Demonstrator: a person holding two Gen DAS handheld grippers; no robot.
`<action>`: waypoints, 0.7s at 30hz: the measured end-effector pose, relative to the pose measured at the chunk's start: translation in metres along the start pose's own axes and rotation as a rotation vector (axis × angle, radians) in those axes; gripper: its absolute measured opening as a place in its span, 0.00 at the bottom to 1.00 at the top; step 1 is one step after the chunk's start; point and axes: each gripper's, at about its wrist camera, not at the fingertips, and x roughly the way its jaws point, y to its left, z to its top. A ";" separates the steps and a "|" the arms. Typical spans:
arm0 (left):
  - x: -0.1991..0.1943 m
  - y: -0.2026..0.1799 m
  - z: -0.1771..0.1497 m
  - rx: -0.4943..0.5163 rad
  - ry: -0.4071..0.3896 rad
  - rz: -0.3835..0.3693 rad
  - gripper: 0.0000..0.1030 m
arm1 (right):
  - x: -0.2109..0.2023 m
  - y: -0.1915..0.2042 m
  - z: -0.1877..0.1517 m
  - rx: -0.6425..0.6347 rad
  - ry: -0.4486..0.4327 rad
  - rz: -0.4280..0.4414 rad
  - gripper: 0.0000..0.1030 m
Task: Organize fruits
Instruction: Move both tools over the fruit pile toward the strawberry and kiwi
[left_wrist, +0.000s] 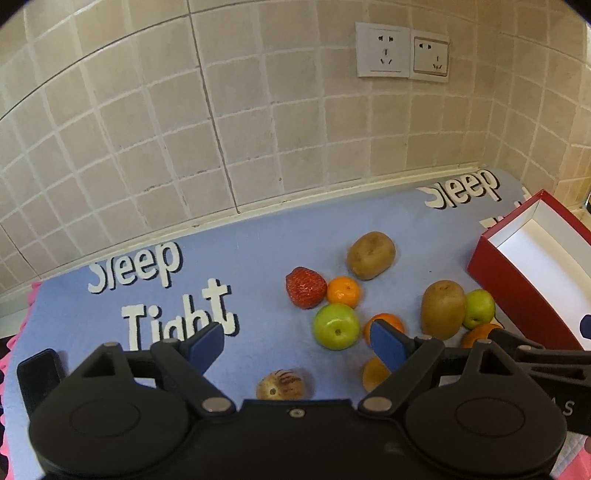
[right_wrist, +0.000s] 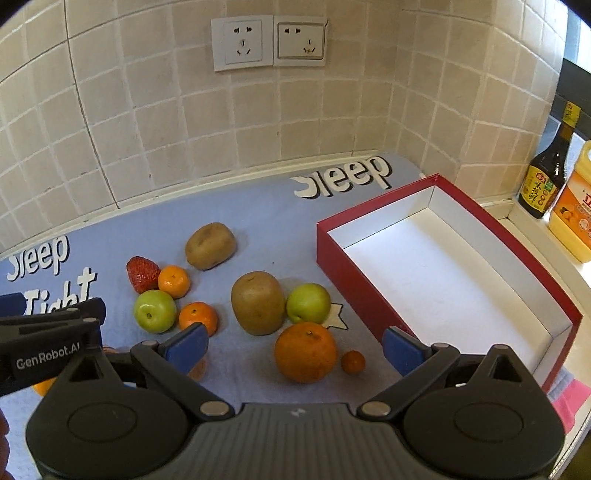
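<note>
Both grippers hang over a blue mat (right_wrist: 258, 218) printed with "Sleep Tight", laid against a tiled wall with two sockets (right_wrist: 269, 42). The right gripper (right_wrist: 293, 349) has its blue-padded fingers spread wide with nothing between them; just beyond it sits a big orange (right_wrist: 306, 351), with a tiny orange (right_wrist: 352, 362) touching or nearly touching it at its 3 o'clock. At the big orange's 11 o'clock stands a kiwi (right_wrist: 258, 302), and a green apple (right_wrist: 308, 303) rests against that kiwi's right side. Further off, at 10 o'clock from the gripper, there is a loose cluster: a second green apple (right_wrist: 155, 311), a mandarin (right_wrist: 198, 316) beside it, another mandarin (right_wrist: 173, 281) above, and a strawberry (right_wrist: 142, 274) touching that one. A second kiwi (right_wrist: 210, 245) lies alone beyond them, near the wall. At 2 o'clock from the right gripper stands a red box (right_wrist: 347, 266) with a white inside, open at the top, with no fruit in it. Behind it on a ledge are a dark sauce bottle (right_wrist: 543, 181) and a yellow jug (right_wrist: 574, 210). The left gripper (left_wrist: 297, 345) is open too, holding nothing; a pale, red-streaked fruit (left_wrist: 280, 384) lies close under it, between the fingers, and an orange piece (left_wrist: 375, 374) peeks out beside its right finger. The left gripper also shows at 9 o'clock in the right wrist view.
</note>
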 end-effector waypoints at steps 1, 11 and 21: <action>0.001 0.000 0.000 0.000 0.002 0.002 0.99 | 0.002 0.001 0.000 -0.001 0.003 0.000 0.99; 0.007 -0.003 0.001 -0.002 0.016 0.007 0.99 | 0.011 0.000 -0.001 0.000 0.016 0.006 0.99; 0.006 -0.004 0.000 -0.003 0.015 0.008 0.99 | 0.010 0.000 -0.002 0.005 0.014 0.006 0.99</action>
